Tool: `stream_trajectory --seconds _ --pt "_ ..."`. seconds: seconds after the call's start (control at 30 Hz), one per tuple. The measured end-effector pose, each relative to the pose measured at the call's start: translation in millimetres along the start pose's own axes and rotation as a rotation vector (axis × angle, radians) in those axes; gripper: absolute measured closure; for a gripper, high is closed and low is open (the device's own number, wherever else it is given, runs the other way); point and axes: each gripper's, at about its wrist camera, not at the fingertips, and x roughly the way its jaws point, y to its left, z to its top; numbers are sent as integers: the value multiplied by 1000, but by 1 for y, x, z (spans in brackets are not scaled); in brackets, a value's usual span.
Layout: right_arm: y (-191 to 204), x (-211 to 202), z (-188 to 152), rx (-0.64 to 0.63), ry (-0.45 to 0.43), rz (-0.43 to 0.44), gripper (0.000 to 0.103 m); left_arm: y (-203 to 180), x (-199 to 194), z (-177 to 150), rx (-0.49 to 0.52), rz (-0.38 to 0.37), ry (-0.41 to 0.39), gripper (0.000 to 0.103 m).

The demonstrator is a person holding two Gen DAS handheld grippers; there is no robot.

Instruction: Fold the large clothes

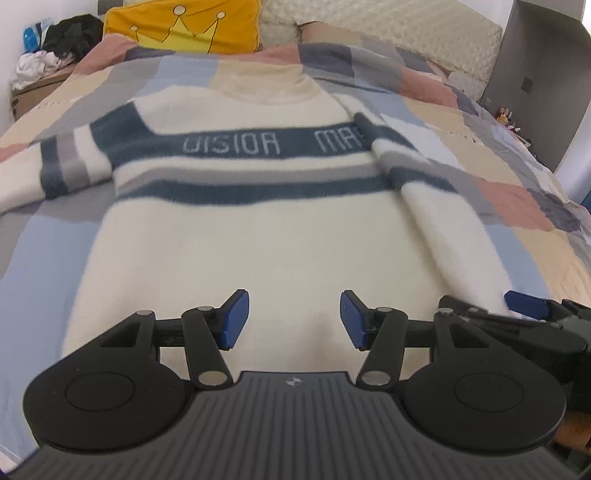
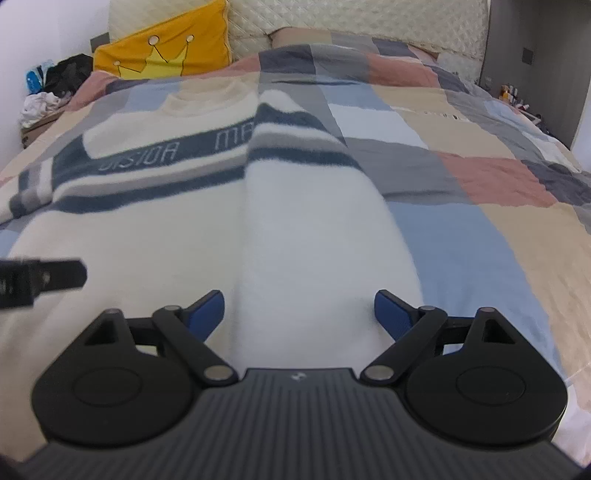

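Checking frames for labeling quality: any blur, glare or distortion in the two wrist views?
Left wrist view: sweater soft with motion blur, lettering smeared; left gripper sharp; bed edges bowed by the fisheye. Right wrist view: folded sleeve blurred and slightly blown out to white; right gripper crisp; yellow crown pillow soft. Even indoor light, no hard shadows or glare.

Sweater [image 1: 236, 240] lies on the quilt [image 1: 517, 206], pillow [image 1: 184, 26] behind it
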Motion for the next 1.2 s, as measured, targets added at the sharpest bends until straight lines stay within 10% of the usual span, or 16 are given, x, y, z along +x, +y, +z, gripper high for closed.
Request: stream_trajectory --seconds 0.77,1.2 --pt "-14 -17 3 125 -60 -94 49 34 4 0 -145 -115 -5 42" --pt "-18 -3 -12 184 109 -99 61 40 0 0 -161 -93 -22 42"
